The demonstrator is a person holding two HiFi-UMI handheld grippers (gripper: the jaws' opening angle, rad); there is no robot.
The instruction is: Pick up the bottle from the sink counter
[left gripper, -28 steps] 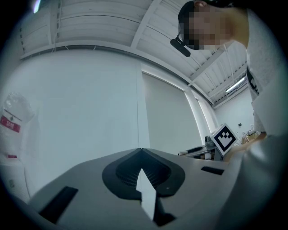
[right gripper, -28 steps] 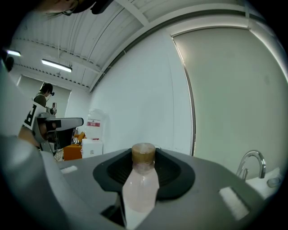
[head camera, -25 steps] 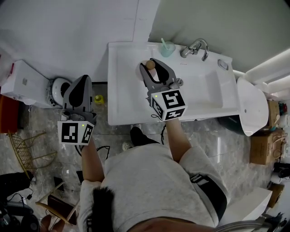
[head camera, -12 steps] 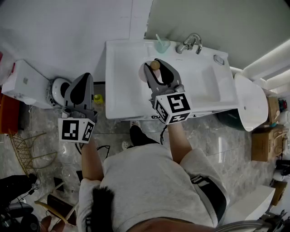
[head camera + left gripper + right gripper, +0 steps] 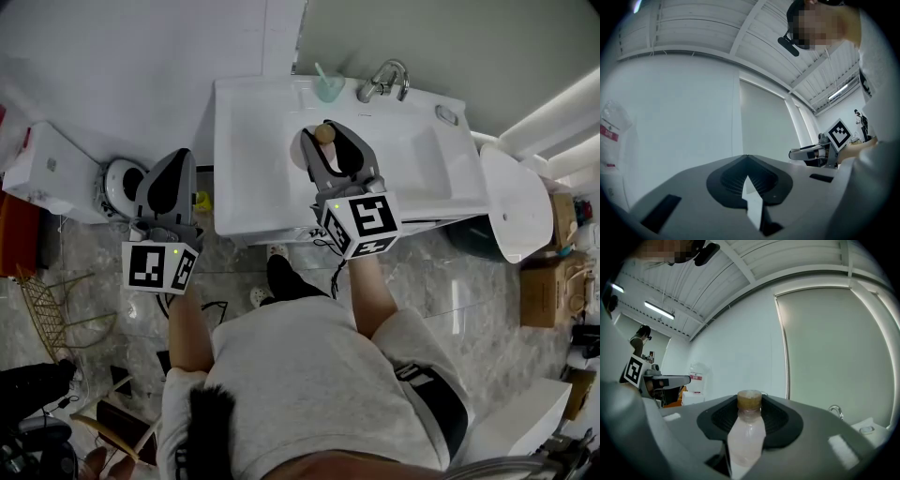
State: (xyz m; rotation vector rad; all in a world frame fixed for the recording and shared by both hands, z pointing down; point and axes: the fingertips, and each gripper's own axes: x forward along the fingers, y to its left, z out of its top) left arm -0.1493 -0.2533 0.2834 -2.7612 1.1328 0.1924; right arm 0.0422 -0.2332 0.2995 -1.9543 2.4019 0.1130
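White surfaces fill the head view: a sink counter [image 5: 248,159] stands against a pale wall, with a chrome faucet [image 5: 384,80] and a teal cup [image 5: 328,87] along its back edge and grey marbled floor in front. Over the flat stretch left of the basin [image 5: 422,173], the right gripper [image 5: 333,141] reaches forward with the bottle [image 5: 323,132] upright between its jaws, only the tan cap showing from above. The left gripper [image 5: 171,164] hangs well off to the left, over the floor and clear of the counter. The left gripper view shows that claw [image 5: 749,187] pressed together with nothing in it, only bare wall and ceiling panels beyond. In the right gripper view the pale pink bottle [image 5: 746,437] fills the gap between the two jaws, which close against its sides, and its cap [image 5: 749,399] rises just above their tips; the faucet [image 5: 836,411] sits low at the right. The grasp therefore looks made, and the step in hand is the lift itself. No view shows whether the base has left the counter. The next move calls for a straight, steady rise that keeps the bottle upright and the squeeze even, since the smooth rounded body could slip or tilt in the wide jaws.
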